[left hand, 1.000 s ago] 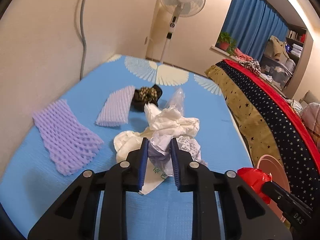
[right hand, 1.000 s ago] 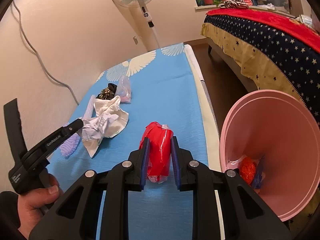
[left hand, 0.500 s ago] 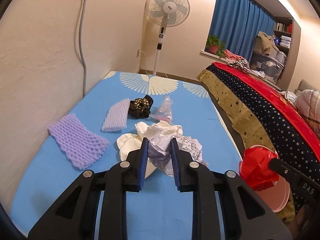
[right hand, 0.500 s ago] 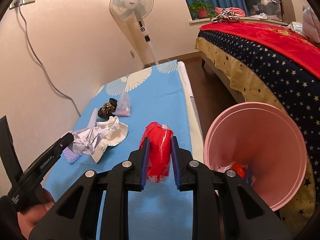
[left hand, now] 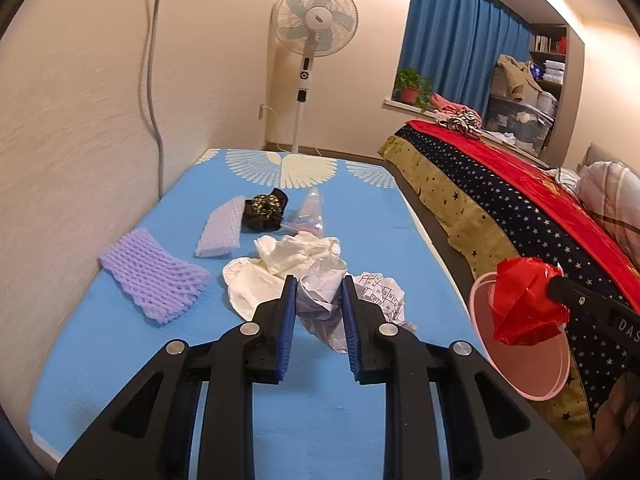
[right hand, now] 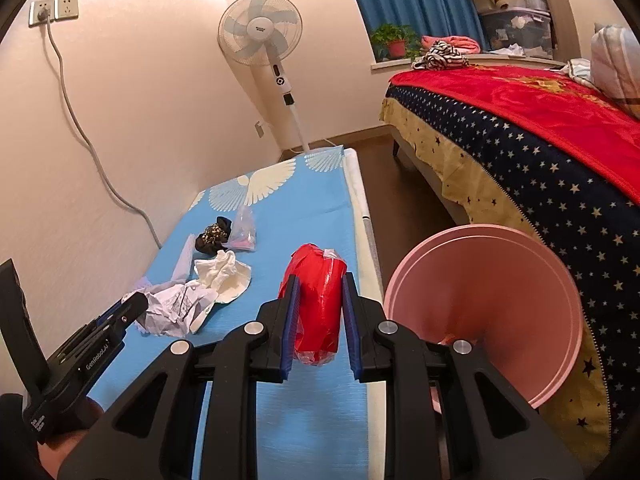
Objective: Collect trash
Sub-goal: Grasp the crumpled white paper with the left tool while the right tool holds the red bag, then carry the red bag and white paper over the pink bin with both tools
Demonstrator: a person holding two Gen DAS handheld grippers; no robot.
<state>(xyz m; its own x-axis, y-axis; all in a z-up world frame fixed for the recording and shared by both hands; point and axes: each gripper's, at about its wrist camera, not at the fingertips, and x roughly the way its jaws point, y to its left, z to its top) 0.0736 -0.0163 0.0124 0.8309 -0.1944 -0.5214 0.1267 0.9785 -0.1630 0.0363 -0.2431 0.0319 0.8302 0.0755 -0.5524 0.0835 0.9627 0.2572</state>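
Left gripper (left hand: 319, 322) jaws clamp paper wad (left hand: 320, 300) | right gripper (right hand: 318, 312) jaws clamp red wrapper (right hand: 318, 312), held beside pink bin (right hand: 486, 308) for dropping

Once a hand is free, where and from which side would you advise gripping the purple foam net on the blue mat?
Probably the purple net at its near end, where it flares and curls up off the mat. Come from above, with the tongs across its short width: it lies flat, apart from the other trash, and the wall crowds its far side. The mesh looks soft, so a pinch should gather it.
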